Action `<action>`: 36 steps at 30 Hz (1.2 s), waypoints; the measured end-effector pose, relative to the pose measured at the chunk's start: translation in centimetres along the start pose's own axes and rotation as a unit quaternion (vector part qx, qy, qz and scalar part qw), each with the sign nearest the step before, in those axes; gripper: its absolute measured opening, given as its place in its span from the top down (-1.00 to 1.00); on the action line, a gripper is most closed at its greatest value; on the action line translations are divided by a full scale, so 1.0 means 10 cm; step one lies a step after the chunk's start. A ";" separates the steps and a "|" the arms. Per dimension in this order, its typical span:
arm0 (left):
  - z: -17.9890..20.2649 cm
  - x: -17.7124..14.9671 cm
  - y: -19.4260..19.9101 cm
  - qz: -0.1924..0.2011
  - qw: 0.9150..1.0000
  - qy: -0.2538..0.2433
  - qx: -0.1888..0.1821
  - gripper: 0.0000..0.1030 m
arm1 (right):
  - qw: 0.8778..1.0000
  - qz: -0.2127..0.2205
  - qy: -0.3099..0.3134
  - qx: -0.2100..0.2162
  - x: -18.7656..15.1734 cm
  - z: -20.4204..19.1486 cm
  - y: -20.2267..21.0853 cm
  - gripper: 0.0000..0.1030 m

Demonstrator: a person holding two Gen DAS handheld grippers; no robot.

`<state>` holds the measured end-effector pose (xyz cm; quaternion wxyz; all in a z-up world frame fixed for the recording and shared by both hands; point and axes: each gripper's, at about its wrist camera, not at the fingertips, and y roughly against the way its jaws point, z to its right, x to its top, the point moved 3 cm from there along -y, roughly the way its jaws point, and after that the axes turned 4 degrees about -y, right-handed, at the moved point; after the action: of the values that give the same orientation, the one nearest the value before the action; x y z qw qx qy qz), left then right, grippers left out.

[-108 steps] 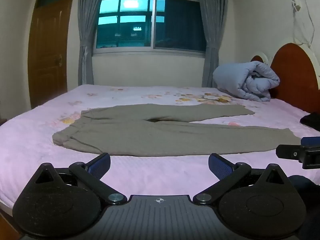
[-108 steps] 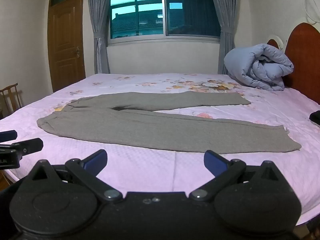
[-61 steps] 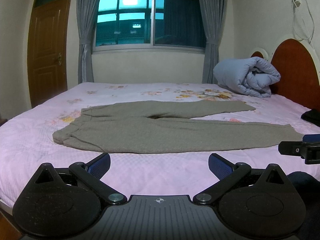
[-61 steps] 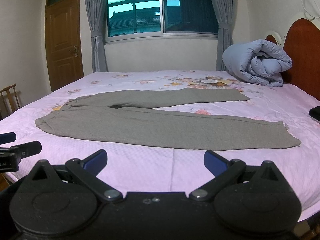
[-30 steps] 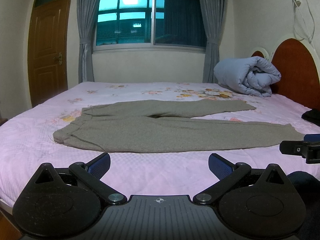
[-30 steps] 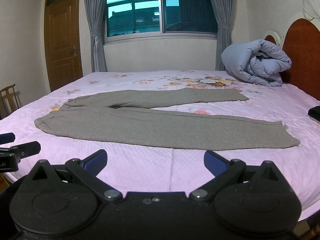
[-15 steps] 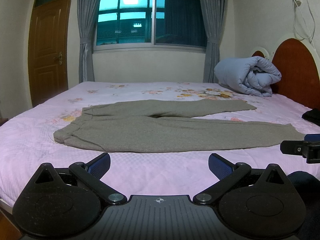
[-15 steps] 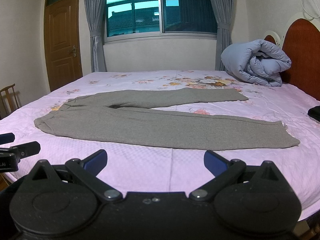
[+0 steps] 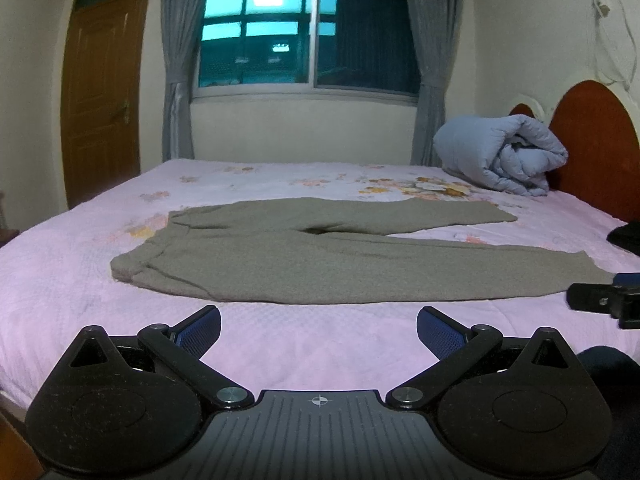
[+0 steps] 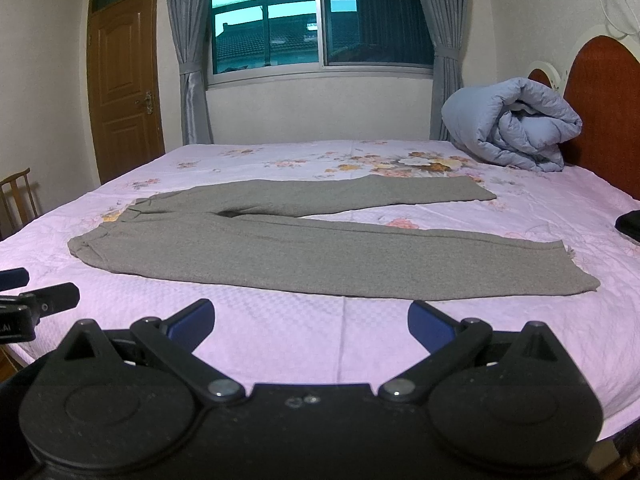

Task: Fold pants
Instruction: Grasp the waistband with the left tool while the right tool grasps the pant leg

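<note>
Pants (image 9: 320,256): L view, they lie flat on the bed (image 9: 80,280), legs splayed, unfolded; your left gripper (image 9: 319,328) is spread wide w/ nothing in it. R view: right gripper (image 10: 311,322) likewise, short of the fabric. Every fold's left.

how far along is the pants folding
Done: the grey pants lie spread flat on the bed, legs apart. In hand: nothing; the left gripper and the right gripper hover open at the near edge. Left: every fold.
</note>
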<state>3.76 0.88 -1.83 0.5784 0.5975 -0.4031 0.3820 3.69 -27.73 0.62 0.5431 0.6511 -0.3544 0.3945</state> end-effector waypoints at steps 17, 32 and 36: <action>-1.78 1.04 -1.76 -0.041 0.998 0.035 0.045 -1.00 | 0.999 0.048 -0.021 -0.011 1.48 0.65 -0.93 -0.89; -2.92 1.09 -4.80 -0.152 0.979 0.133 0.036 -1.00 | 0.999 -0.034 -0.007 -0.033 1.70 0.66 -3.27 -0.89; -2.97 0.98 -5.18 -0.187 0.971 0.145 0.033 -0.29 | 0.998 -0.048 -0.023 -0.019 1.69 0.68 -3.68 -0.88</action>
<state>55.63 30.48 -11.44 0.6715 0.6197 -0.1834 0.3625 44.68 -29.14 -0.59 0.5653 0.6662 -0.3423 0.3457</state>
